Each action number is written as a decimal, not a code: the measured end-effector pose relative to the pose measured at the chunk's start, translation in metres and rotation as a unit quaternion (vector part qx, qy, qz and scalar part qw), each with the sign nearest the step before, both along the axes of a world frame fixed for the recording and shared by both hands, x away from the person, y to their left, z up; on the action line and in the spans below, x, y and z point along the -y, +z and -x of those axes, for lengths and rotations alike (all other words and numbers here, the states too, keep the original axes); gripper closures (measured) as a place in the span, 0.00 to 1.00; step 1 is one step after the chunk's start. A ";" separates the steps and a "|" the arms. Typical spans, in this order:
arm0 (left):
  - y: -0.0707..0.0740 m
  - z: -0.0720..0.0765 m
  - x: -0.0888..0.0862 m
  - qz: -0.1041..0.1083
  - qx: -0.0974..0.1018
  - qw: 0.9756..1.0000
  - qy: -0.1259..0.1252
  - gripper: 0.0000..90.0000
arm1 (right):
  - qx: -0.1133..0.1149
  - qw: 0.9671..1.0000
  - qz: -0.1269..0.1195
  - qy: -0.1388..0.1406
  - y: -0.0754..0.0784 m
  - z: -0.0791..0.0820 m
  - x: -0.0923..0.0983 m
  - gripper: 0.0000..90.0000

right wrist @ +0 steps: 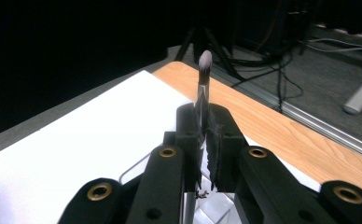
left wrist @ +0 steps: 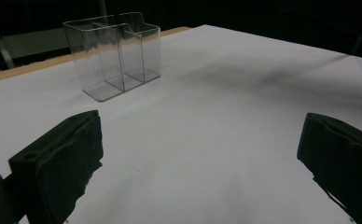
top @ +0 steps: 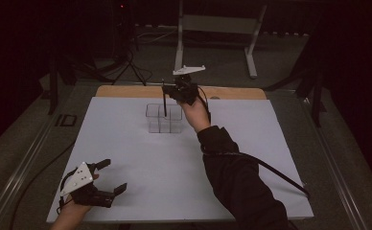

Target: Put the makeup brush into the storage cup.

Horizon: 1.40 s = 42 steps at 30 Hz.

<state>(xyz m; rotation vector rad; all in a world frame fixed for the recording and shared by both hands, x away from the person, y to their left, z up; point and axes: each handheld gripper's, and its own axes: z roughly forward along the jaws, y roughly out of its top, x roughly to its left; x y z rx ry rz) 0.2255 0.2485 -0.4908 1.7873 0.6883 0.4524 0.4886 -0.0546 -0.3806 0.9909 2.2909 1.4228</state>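
Note:
A clear plastic organizer with several compartments stands on the white mat toward the far middle. Above its left side, my right gripper is shut on a thin dark brush held upright, its lower end dipping into the organizer. In the right gripper view the brush rises between the closed jaws with its pale bristle tip on top. My left gripper rests open at the mat's near left corner, with nothing between its fingers. From the left gripper view the organizer looks empty.
The white mat covers a wooden table whose far edge shows as a tan strip. Behind the table are a tripod, cables and a grey metal frame on the floor. A cable trails from the right sleeve.

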 end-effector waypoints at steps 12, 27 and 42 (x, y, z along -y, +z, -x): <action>0.000 -0.001 0.000 0.000 -0.003 1.000 -0.001 0.01 | -0.023 0.999 0.028 -0.022 -0.016 0.000 -0.001 0.93; -0.001 -0.001 0.000 0.001 -0.005 1.000 -0.002 0.01 | -0.075 0.994 0.072 0.011 -0.042 0.000 -0.012 0.82; 0.000 -0.001 0.001 -0.001 -0.005 1.000 -0.003 0.01 | -0.065 0.994 0.080 0.023 -0.025 0.009 -0.004 0.10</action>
